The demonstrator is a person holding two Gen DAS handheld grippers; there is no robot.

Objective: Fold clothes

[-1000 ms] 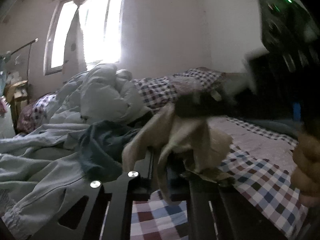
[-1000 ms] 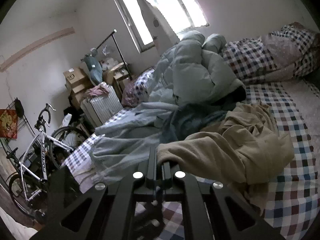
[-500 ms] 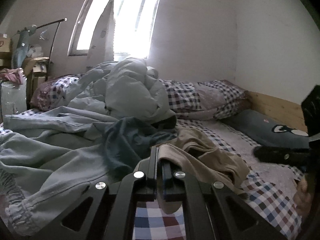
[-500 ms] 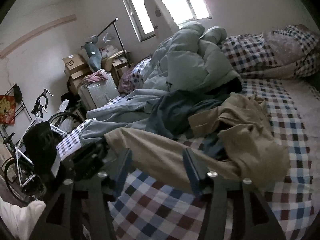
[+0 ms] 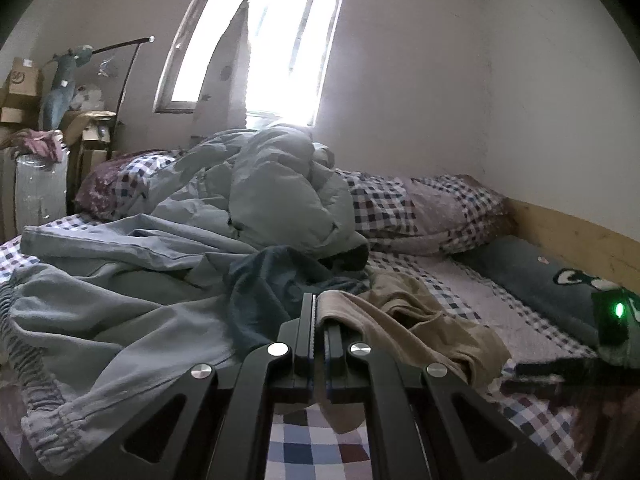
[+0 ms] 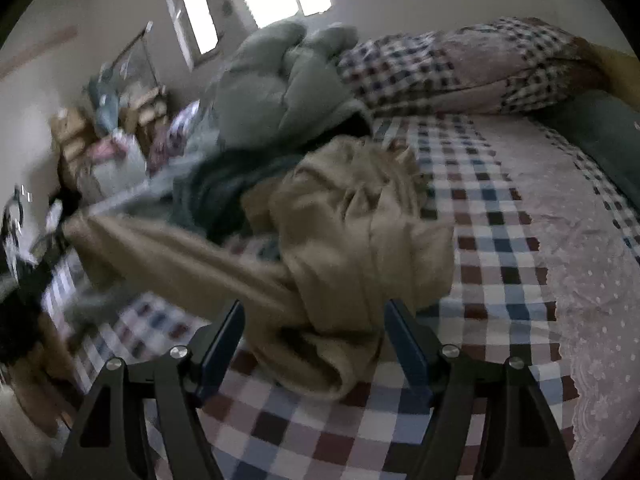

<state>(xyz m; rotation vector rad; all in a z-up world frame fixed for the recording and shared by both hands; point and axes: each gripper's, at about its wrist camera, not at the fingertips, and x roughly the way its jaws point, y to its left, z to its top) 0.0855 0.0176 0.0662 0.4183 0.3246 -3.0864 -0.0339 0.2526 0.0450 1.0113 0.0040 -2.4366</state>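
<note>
Left wrist view: a crumpled pale-blue denim garment [image 5: 120, 320] lies left, then the left gripper [image 5: 320, 320] pinches an edge of the rumpled tan cotton garment [image 5: 420, 320] on the checked bedsheet [image 5: 312, 452]. Right gripper [image 6: 314, 344], jaws spread, straddles its bunched end. Pulling from one pinched edge could drag the heap instead of flattening it.

trousers [image 6: 352, 240] on bed [image 6: 500, 288]; duvet [image 5: 280, 196] behind, pillow [image 5: 540, 280] right, boxes [image 5: 24, 92] far left
</note>
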